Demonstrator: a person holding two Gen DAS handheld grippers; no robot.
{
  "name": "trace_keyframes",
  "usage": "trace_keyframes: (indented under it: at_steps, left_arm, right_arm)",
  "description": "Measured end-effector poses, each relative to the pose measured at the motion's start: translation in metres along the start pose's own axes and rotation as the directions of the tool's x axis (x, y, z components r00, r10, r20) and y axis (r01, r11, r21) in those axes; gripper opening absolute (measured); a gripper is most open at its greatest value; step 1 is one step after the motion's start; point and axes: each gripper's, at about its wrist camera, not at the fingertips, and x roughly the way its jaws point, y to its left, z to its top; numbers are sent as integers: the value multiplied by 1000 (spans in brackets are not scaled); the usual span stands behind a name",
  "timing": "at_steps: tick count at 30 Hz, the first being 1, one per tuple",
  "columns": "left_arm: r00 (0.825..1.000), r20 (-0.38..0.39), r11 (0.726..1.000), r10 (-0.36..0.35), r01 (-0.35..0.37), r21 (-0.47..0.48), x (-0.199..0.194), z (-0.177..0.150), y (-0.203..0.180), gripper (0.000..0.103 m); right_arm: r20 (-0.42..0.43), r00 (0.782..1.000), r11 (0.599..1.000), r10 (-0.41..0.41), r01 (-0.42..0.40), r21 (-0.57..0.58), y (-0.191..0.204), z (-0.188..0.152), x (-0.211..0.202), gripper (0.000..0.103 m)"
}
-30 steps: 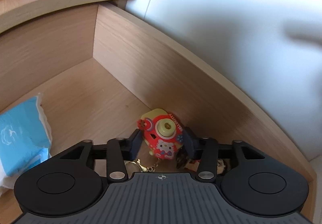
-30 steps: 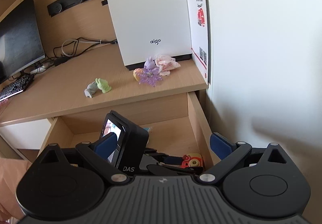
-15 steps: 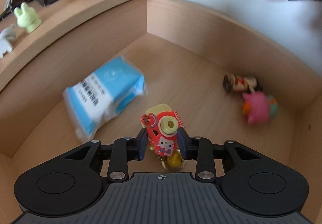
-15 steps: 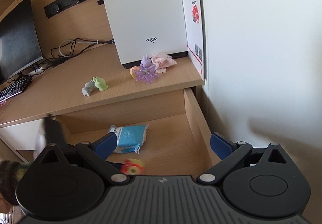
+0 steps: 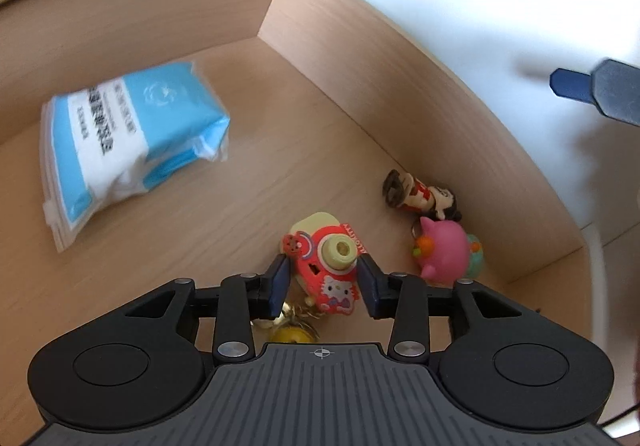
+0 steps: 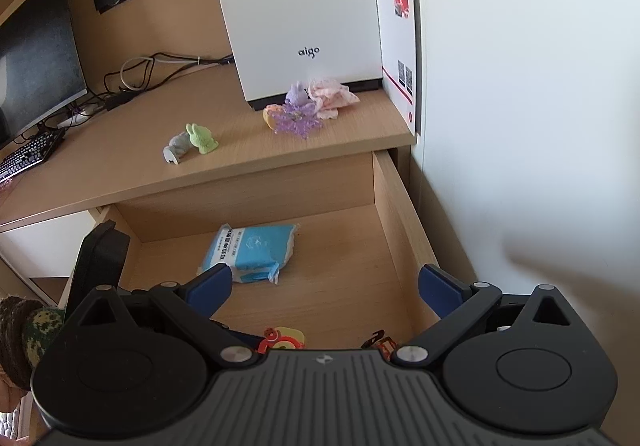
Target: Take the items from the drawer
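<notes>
**Loosening its hold on a toy camera in the open drawer**

The left gripper (image 5: 324, 266) points down into the drawer (image 5: 360, 69), its blue pads on either side of a red toy camera (image 5: 329, 286) with a yellow lens. Its jaws have just been opening; the pads now stand just off the toy's sides rather than pinching it. The toy sits low in the drawer's near right part, and a gold charm (image 5: 294, 333) shows below it. Just to the right lies a pink round toy (image 5: 444, 252), touching a small lying figurine (image 5: 420, 195) by the drawer's right wall. Further back on the left, well apart from the toys, rests a blue and white tissue pack (image 5: 132, 141).

The right gripper (image 6: 324, 280) hovers over the drawer's front with its jaws spread wide and nothing between them. A camouflage sleeve (image 6: 28, 326) shows at its left. On the desk top (image 6: 100, 181) beyond stand a green figure (image 6: 202, 137) beside a grey figure (image 6: 178, 147), a purple flower (image 6: 298, 119), and a white box (image 6: 300, 13) against the wall.
</notes>
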Motion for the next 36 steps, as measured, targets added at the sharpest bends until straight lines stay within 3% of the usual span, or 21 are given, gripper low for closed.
trace_keyframes:
  at_steps: [5, 8, 14, 22, 24, 27, 30, 33, 36]
  left_arm:
    - [995, 42, 989, 86, -91, 115, 1, 0, -25, 46]
    - [994, 64, 986, 91, -99, 134, 2, -1, -32, 44]
    - [999, 33, 996, -11, 14, -84, 6, 4, -6, 43]
    - [991, 56, 949, -121, 132, -285, 18, 11, 15, 42]
    - [993, 57, 962, -100, 111, -250, 19, 12, 6, 42]
    - [998, 55, 993, -37, 43, -113, 16, 8, -12, 41]
    - [999, 49, 1000, -21, 21, 4, 16, 3, -30, 42]
    - [998, 64, 992, -8, 0, 127, 20, -3, -46, 44]
    - [993, 113, 955, 25, -57, 290, 19, -11, -62, 44]
  right_arm:
    - [-5, 1000, 1000, -11, 11, 15, -4, -2, 3, 100]
    - [7, 1000, 1000, -14, 14, 25, -7, -1, 1, 100]
    - [14, 1000, 1000, -12, 12, 29, -8, 0, 0, 100]
    - [10, 1000, 999, -16, 16, 34, -9, 0, 2, 100]
    - [9, 1000, 999, -16, 15, 37, -9, -1, 2, 100]
    - [11, 1000, 999, -17, 17, 36, -9, -1, 2, 100]
    - [15, 1000, 999, -25, 25, 39, -10, 0, 2, 100]
    - [14, 999, 999, -30, 29, 46, -13, 0, 3, 100]
    - [12, 1000, 999, -27, 27, 46, -13, 0, 3, 100]
